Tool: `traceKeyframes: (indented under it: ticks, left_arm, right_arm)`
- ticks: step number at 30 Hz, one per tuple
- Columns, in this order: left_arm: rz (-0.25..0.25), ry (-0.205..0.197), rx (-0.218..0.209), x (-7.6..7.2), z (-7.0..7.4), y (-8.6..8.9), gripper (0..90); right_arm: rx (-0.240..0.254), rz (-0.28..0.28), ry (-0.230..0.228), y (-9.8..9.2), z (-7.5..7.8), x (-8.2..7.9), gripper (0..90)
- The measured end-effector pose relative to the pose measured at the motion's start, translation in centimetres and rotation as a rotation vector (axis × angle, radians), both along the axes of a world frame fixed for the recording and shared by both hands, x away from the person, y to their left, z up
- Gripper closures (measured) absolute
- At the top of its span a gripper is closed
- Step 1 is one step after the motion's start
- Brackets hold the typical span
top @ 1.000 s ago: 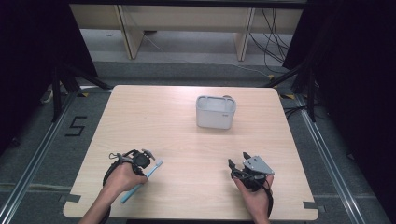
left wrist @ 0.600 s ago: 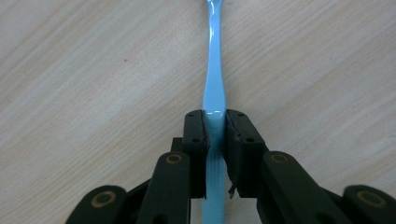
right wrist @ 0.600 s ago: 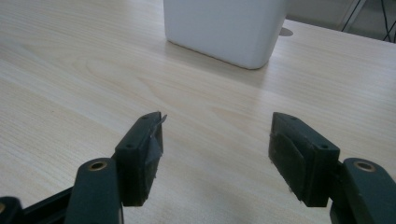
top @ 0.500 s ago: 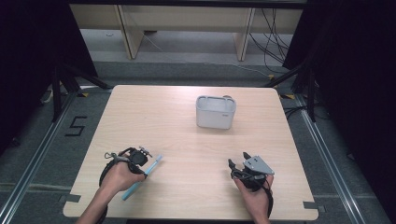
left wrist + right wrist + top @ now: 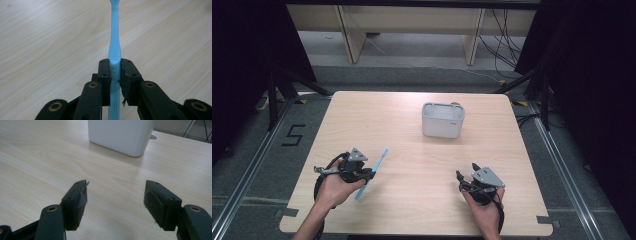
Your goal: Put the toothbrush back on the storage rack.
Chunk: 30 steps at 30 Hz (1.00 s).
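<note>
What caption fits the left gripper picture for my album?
Left gripper pinches a blue toothbrush above the wooden table.

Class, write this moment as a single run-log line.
left gripper: shut on blue toothbrush | right gripper: open, nothing between jaws | white container: upright on table, apart from both grippers

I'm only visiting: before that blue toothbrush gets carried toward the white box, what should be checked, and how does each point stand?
1. Left tongs clamped on the blue toothbrush: ok.
2. Toothbrush centred and straight between the pads: ok.
3. Toothbrush clear of the table: cannot tell.
4. White box upright, open top facing up: ok.
5. Tabletop between toothbrush and box free of obstacles: ok.
6. Right tongs open, holding nothing, off to the side: ok.
</note>
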<state>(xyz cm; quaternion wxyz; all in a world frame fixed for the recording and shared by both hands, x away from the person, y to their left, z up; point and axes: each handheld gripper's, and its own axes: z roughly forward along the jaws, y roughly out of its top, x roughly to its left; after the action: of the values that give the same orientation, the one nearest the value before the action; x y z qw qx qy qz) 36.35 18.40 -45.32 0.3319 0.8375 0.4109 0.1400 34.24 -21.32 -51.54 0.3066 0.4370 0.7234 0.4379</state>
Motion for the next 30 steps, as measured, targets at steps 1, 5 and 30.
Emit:
traceKeyframes:
  ticks: [1,5,30]
  left_arm:
    - [-0.010,-0.014,-0.010,0.0,0.0,0.2,77.9]
    - [0.019,-0.103,-0.119,-0.1,-0.2,0.1,77.9]
    - [0.036,-0.450,-0.419,-0.7,-1.7,-0.8,77.9]
  right_arm:
    - [-0.009,-0.009,-0.004,0.0,0.0,0.0,36.2]
    - [-0.010,-0.010,-0.006,0.1,0.0,-0.1,36.2]
    - [0.093,0.081,-0.043,1.2,2.2,-0.5,39.9]
